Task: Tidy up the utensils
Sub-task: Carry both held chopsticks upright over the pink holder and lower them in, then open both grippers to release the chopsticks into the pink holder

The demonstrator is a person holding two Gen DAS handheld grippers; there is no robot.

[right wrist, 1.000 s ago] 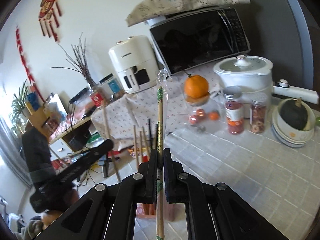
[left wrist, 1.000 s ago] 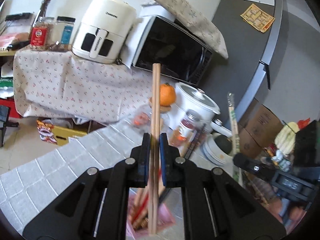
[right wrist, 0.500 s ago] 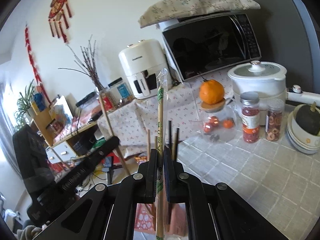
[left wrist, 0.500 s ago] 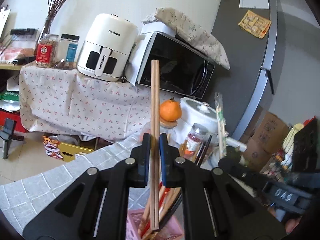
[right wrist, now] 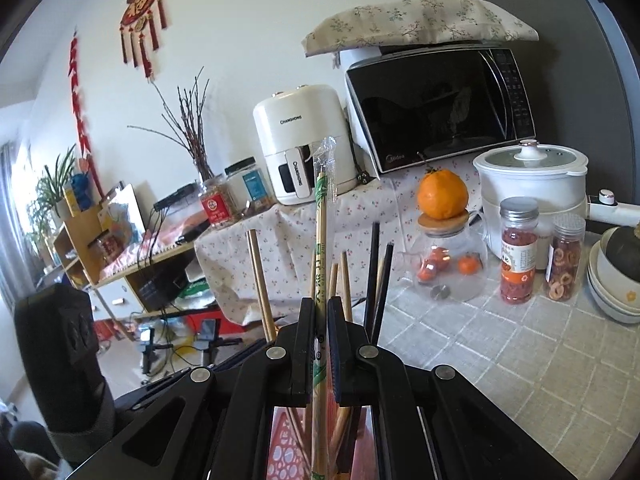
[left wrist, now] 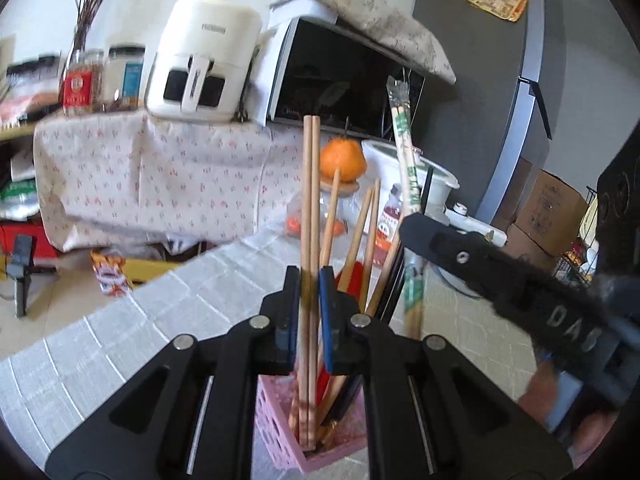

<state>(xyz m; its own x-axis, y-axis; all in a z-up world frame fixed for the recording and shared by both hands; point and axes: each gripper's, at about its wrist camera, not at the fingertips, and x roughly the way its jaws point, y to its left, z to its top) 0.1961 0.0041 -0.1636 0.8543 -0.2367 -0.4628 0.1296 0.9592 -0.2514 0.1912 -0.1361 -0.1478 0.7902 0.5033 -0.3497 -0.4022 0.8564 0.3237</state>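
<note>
A pair of bare wooden chopsticks stands upright with its lower ends inside the pink basket on the near table, pinched between the fingers of the left tool. Just to its right, the right tool clamps a plastic-wrapped chopstick pair upright over the same basket, among other chopsticks already leaning there. Farther back stand an orange on a glass jar, a microwave and an air fryer.

You face a white wall hung with red ornaments. A floral-clothed side table carries the microwave and air fryer; a grey fridge stands beyond.
</note>
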